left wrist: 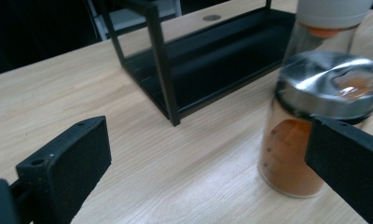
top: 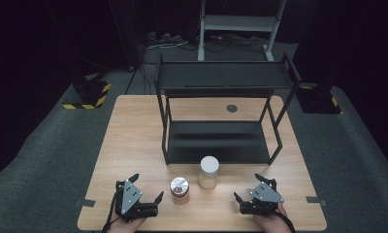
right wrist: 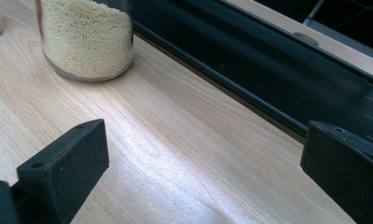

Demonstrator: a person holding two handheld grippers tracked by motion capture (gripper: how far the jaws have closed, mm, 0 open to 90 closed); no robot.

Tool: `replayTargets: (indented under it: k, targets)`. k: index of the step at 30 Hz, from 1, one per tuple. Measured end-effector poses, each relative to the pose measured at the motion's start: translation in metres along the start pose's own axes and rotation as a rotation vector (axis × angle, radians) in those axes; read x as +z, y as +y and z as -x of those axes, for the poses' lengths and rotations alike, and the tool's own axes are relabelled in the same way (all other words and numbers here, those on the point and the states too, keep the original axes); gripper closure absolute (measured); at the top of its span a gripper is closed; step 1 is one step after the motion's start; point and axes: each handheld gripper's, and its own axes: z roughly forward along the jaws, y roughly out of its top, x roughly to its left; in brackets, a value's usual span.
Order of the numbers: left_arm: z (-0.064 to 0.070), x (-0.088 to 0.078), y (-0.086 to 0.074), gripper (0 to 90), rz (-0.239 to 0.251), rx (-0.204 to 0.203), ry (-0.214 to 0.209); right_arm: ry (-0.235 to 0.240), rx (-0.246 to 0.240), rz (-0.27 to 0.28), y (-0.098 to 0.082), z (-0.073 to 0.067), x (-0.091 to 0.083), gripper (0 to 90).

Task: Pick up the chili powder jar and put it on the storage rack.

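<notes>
Near the front edge of the wooden table [top: 134, 126], toward its left corner, the left gripper [top: 146, 190] rests in the person's hand with its jaws spread wide and nothing between them. Just beside it, toward the middle of the front edge, stands the spice jar [top: 179, 190], a small glass jar with a shiny metal lid and orange-brown powder inside. In the left gripper view the spice jar [left wrist: 315, 126] stands upright on the wood close to the right-hand jaw, partly behind it, but I cannot tell whether the two touch; the other jaw is well apart from it.

Right behind the spice jar, a little farther from the front edge, stands the grain jar [top: 208, 172], taller, with a white lid. The right gripper view shows the grain jar [right wrist: 86, 39] filled with pale yellow grains, upright on the table and near the front rail of the black rack [right wrist: 268, 70].

The right gripper [top: 248, 189] lies near the front edge toward the right corner, its jaws also spread apart and holding nothing, well apart from both jars.

The black rack [top: 221, 77], a two-level metal shelf, stands in the middle of the table; its lower shelf is just behind the grain jar. A small round grey disc [top: 232, 108] is set into the table near the back edge.
</notes>
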Motion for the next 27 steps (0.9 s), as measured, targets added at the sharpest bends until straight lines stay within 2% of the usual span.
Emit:
replayTargets:
  k: [6, 15, 21, 27]
  targets:
    - [0.004, 0.0, 0.001, 0.3, 0.036, 0.002, -0.036, 0.0, -0.007, 0.001, 0.0, 0.0, 0.0, 0.0]
    - [0.009, 0.005, 0.0, 0.3, 0.061, -0.007, -0.088, 0.001, -0.012, -0.001, 0.0, -0.001, 0.0, 0.0]
    - [0.016, 0.012, 0.0, 0.3, 0.065, -0.001, -0.121, 0.001, -0.018, -0.002, 0.001, -0.002, 0.0, 0.0]
    - [0.019, 0.019, 0.001, 0.3, 0.064, -0.018, -0.153, 0.002, -0.02, -0.002, 0.001, -0.001, 0.0, 0.0]
